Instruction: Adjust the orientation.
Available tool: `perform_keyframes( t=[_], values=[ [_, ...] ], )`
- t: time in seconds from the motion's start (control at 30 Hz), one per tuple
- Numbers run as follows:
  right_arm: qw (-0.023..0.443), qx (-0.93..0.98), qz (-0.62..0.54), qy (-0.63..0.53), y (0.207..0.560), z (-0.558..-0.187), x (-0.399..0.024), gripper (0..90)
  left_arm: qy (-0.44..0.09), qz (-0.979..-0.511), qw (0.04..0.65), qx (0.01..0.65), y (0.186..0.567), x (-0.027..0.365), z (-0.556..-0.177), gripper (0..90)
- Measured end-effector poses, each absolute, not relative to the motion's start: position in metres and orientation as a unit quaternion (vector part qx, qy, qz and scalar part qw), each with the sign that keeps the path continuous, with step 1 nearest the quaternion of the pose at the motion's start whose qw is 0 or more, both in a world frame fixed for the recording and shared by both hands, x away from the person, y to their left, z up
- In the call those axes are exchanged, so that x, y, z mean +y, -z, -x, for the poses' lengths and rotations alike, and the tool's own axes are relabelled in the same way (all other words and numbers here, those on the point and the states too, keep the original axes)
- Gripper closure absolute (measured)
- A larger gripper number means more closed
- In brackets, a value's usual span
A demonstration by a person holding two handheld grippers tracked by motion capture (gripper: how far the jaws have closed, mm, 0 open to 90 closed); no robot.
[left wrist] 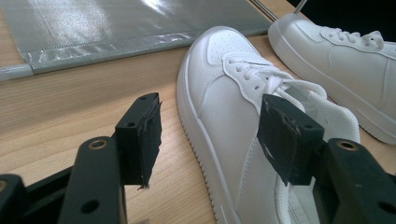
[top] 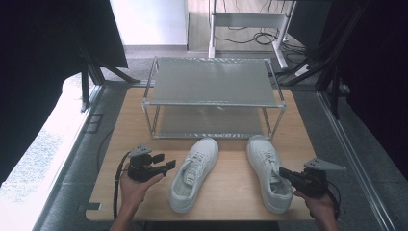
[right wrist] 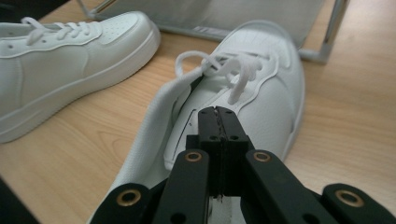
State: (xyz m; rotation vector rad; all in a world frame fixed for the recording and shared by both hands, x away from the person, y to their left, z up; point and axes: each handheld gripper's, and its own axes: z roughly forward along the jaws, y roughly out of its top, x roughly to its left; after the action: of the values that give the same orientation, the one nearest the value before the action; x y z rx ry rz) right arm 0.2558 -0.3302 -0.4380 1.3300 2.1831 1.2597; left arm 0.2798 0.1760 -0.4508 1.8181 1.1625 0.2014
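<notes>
Two white sneakers lie on the wooden table [top: 231,185], toes toward the rack. My left gripper [top: 168,166] hovers just left of the left sneaker [top: 192,175], jaws wide apart. In the left gripper view the left gripper [left wrist: 210,105] frames that sneaker's [left wrist: 219,93] side and laces without touching it, and the other sneaker [left wrist: 345,60] lies beyond. My right gripper [top: 283,172] sits at the right sneaker's [top: 267,168] outer side near its collar. In the right gripper view the right gripper [right wrist: 217,112] has its pads pressed together over the sneaker's [right wrist: 271,88] opening, with nothing seen between them.
A two-tier metal rack [top: 214,82] with grey mesh shelves stands at the back of the table, its lower shelf [left wrist: 93,28] close behind the sneaker toes. The left sneaker [right wrist: 60,56] lies to the left of my right gripper. A strip of bare wood separates the sneakers.
</notes>
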Motion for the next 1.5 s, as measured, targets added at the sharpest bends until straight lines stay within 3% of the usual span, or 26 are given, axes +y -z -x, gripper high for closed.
perform_keyframes(
  t=[0.17, 0.43, 0.63, 1.03, 1.5],
  values=[
    [0.172, 0.779, -0.414, -0.438, 0.414, -0.238, -0.302, 90.0, -0.08, -0.743, 0.466, 0.473, 0.452, 0.175, -0.28, 39.5],
    [0.188, 0.824, -0.377, -0.379, 0.433, -0.205, -0.253, 90.0, -0.08, -0.743, 0.467, 0.473, 0.452, 0.175, -0.28, 39.5],
    [0.184, 0.814, -0.4, -0.38, 0.45, -0.2, -0.263, 90.0, -0.079, -0.742, 0.467, 0.475, 0.452, 0.176, -0.28, 39.5],
    [0.169, 0.805, -0.411, -0.394, 0.449, -0.2, -0.293, 90.0, -0.078, -0.736, 0.472, 0.479, 0.451, 0.179, -0.28, 39.6],
    [0.15, 0.771, -0.376, -0.491, 0.404, -0.251, -0.289, 64.1, -0.081, -0.729, 0.49, 0.471, 0.437, 0.181, -0.278, 40.1]
  ],
)
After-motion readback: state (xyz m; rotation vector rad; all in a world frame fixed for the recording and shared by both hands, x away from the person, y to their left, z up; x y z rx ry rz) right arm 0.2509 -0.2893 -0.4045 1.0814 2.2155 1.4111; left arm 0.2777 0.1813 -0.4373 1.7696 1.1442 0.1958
